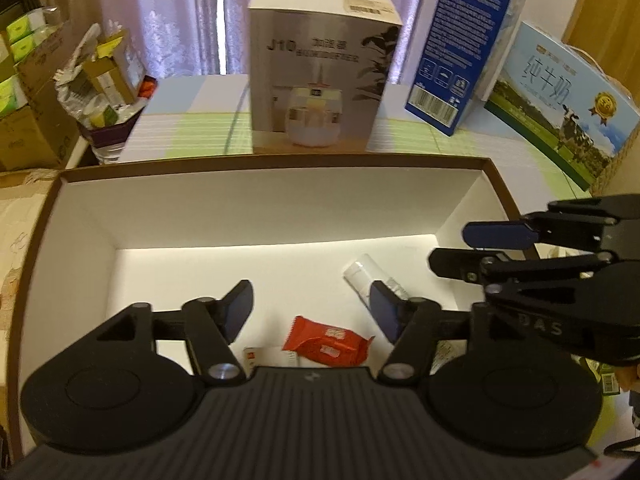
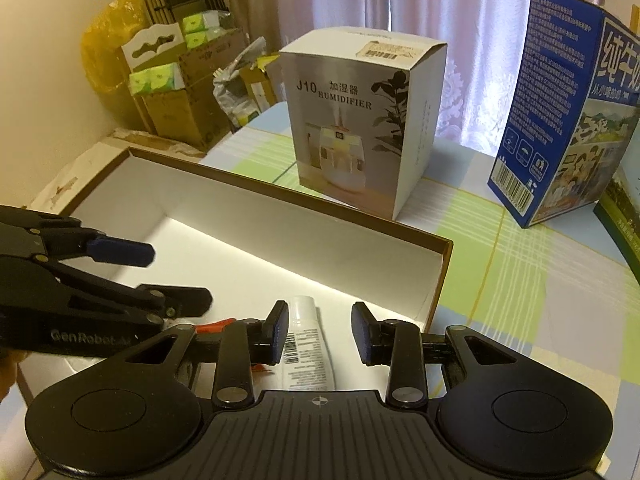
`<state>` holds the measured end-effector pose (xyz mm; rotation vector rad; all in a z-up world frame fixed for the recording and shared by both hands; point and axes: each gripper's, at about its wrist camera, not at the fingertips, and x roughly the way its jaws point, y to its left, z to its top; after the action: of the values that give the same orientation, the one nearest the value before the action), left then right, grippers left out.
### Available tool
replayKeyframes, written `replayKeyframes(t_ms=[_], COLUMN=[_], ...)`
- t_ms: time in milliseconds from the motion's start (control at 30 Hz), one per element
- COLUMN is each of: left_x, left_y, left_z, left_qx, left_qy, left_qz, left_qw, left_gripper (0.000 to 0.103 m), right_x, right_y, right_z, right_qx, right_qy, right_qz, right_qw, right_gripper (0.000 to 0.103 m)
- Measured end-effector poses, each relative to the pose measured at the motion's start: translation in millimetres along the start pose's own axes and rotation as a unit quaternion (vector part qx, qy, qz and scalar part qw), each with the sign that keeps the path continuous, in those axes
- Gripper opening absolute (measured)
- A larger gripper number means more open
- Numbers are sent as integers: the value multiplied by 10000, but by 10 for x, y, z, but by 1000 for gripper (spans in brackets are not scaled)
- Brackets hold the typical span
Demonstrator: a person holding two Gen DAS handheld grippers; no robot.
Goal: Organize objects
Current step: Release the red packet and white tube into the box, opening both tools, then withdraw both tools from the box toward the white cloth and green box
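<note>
A wide shallow box with a brown rim (image 1: pixel 280 162) (image 2: pixel 280 196) and a white inside lies on the table. On its floor lie a red packet (image 1: pixel 328 344) (image 2: pixel 216 326), a white tube (image 1: pixel 364 272) (image 2: pixel 306 344) and a small white packet (image 1: pixel 260 356). My left gripper (image 1: pixel 312 308) (image 2: pixel 168 276) hangs over the red packet, open, with nothing between its fingers. From the right side of the box my right gripper (image 2: pixel 320 332) (image 1: pixel 468 248) hovers above the white tube, open. A gap shows between the tube and the right pad.
Behind the box stand a grey humidifier box (image 1: pixel 320 72) (image 2: pixel 360 120), a tall blue carton (image 1: pixel 460 40) (image 2: pixel 560 112) and a milk carton (image 1: pixel 560 108). Stacked cardboard boxes and bags (image 1: pixel 32 100) (image 2: pixel 180 92) crowd the far left. A checked cloth (image 2: pixel 500 280) covers the table.
</note>
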<state>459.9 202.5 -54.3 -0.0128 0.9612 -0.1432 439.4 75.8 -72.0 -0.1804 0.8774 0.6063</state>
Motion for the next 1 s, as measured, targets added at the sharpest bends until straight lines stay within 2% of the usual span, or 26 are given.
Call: replayKeyframes(t_ms=[267,467,733,1000], left_x=[-322,-713,-1160,-1375], left_y=[171,213,136,-262], left_z=[-95,-260,-624,-997], left_qx=[-91,-138,-235,78], left_qy=[-74,-300,-409,-356], left_qz=[337,554,445,109], left_qw=[9994,9979,9979,9993], left_gripper=[80,89,92,92], right_x=[-327,-689,-1163,-1564], right_y=[134,261,366,305], right_z=[-126,-322,-736,-1275], right_qx=[4,105,369,824], right_qy=[-129,-299,-372,-245], right_qz=[252,389,466,236], right_qw=[9996,9987,9975,9960], right_gripper=[45,47,48,48])
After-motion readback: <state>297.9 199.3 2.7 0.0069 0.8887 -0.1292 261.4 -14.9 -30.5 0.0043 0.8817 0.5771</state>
